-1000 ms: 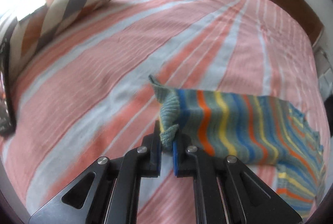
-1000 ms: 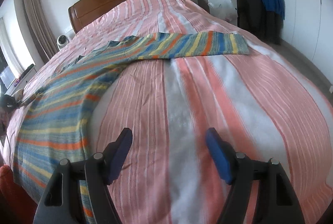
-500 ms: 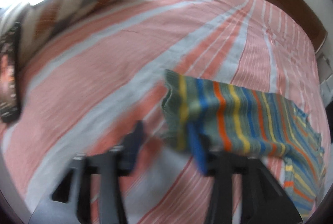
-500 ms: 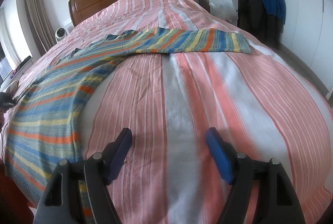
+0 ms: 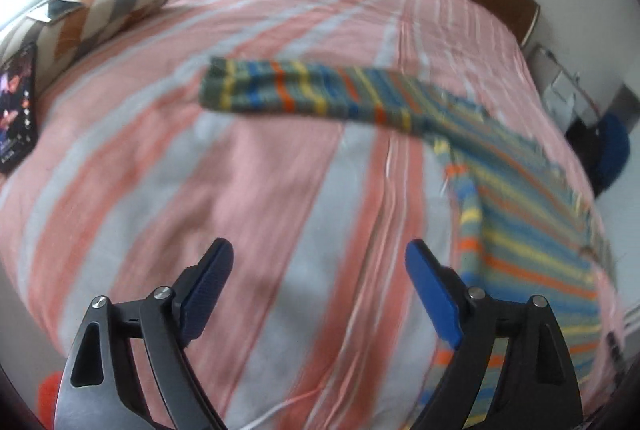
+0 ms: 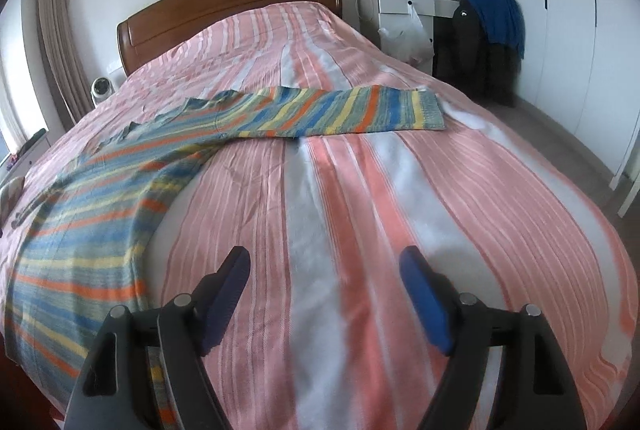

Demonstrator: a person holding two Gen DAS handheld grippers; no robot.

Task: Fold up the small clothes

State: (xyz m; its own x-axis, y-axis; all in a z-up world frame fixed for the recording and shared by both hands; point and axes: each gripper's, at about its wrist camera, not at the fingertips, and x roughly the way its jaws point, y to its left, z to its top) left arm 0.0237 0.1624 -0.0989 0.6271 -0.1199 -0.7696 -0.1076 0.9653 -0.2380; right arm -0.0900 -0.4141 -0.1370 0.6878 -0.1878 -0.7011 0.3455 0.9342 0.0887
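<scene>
Left wrist view: striped sweater [image 5: 500, 190] lies flat on the bed [image 5: 200, 170], one sleeve [image 5: 288, 94] running crosswise, upper centre, well ahead of my left tongs [image 5: 318, 262]; jaws wide, opening, nothing between. Right tongs [image 6: 324, 270] also spread, opening slightly, empty; body hem at lower left, nearest them. A second ago the left tongs pinched that sleeve's cuff; now released and backed off.
</scene>
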